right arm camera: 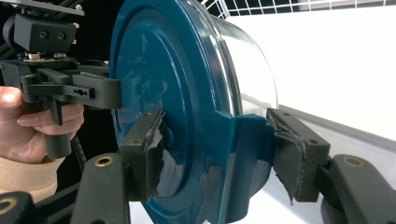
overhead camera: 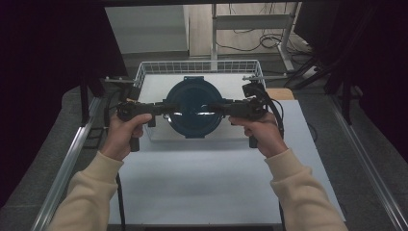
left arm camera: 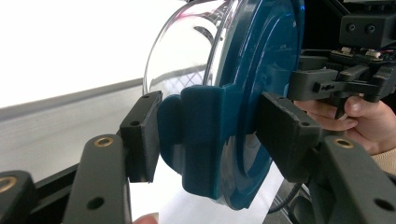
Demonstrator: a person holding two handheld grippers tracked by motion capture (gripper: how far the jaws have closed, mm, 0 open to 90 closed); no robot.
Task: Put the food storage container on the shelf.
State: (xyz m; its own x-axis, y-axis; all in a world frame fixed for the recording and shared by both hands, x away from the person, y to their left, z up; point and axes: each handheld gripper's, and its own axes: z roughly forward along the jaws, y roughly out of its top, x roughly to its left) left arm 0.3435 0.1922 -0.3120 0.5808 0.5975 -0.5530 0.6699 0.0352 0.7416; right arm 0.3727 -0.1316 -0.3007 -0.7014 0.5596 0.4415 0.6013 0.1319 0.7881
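A round container (overhead camera: 192, 108) with a dark blue lid and a clear bowl hangs between my two grippers, above the wire basket (overhead camera: 197, 62). My left gripper (overhead camera: 166, 109) comes in from the left. In the left gripper view its jaws (left arm camera: 212, 135) are shut on the blue side latch of the container (left arm camera: 261, 70). From the right, my right gripper (overhead camera: 214, 109) clamps the opposite latch. The right gripper view shows the right gripper (right arm camera: 219, 154) with both pads pressed on that latch, and the container (right arm camera: 159, 60) lid-side toward the far hand.
The white wire basket stands at the far middle of the white table (overhead camera: 192, 178). Metal rails (overhead camera: 72, 159) run along both table sides. Dark curtains hang left and right, and a desk frame with cables (overhead camera: 269, 41) lies beyond.
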